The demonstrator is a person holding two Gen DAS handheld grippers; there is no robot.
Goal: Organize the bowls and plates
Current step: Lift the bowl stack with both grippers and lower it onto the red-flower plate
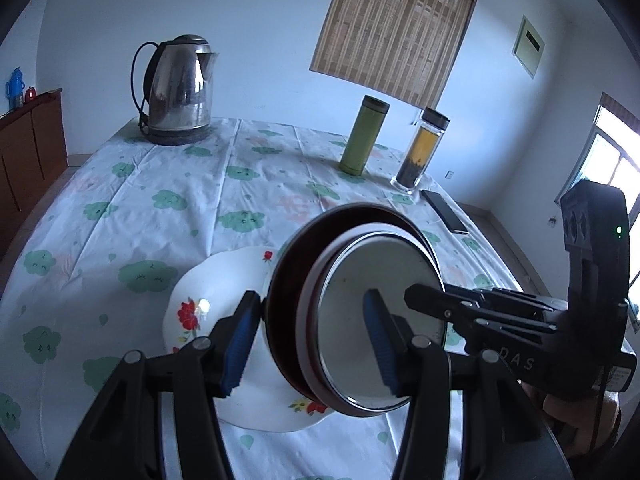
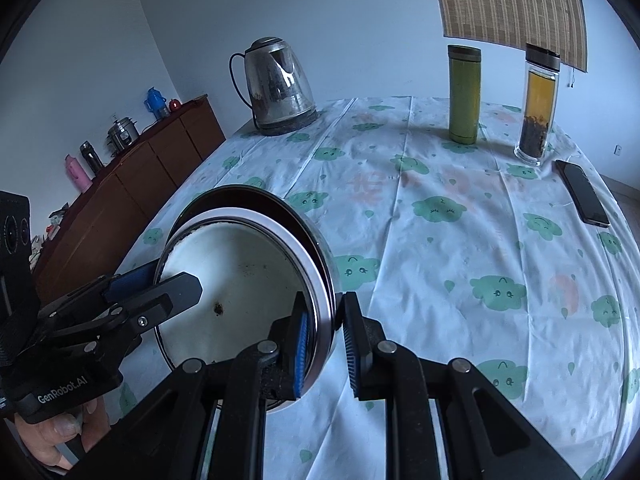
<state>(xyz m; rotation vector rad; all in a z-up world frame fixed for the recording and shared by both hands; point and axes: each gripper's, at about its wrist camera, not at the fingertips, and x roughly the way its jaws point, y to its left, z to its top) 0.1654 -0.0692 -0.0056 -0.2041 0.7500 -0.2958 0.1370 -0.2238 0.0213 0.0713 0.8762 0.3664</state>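
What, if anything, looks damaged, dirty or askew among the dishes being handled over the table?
The nested bowls, gripped at opposite rims by the left gripper and the right gripper, hang tilted almost on edge above the floral plate. The inner white bowl shows a dark chipped-looking spot and specks.

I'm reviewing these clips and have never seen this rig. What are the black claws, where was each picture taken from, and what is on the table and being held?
No robot here: a person holds a two-finger gripper in each hand, each carrying a fisheye camera that looks along its fingers. One picture comes from the left gripper, the other from the right gripper. Both are clamped on the rim of a tilted stack of nested bowls, from opposite sides. Beneath it a white flowered plate lies on the cloud-print tablecloth. Farther back stand a steel kettle, a green flask and a clear tea bottle, with a phone lying flat.
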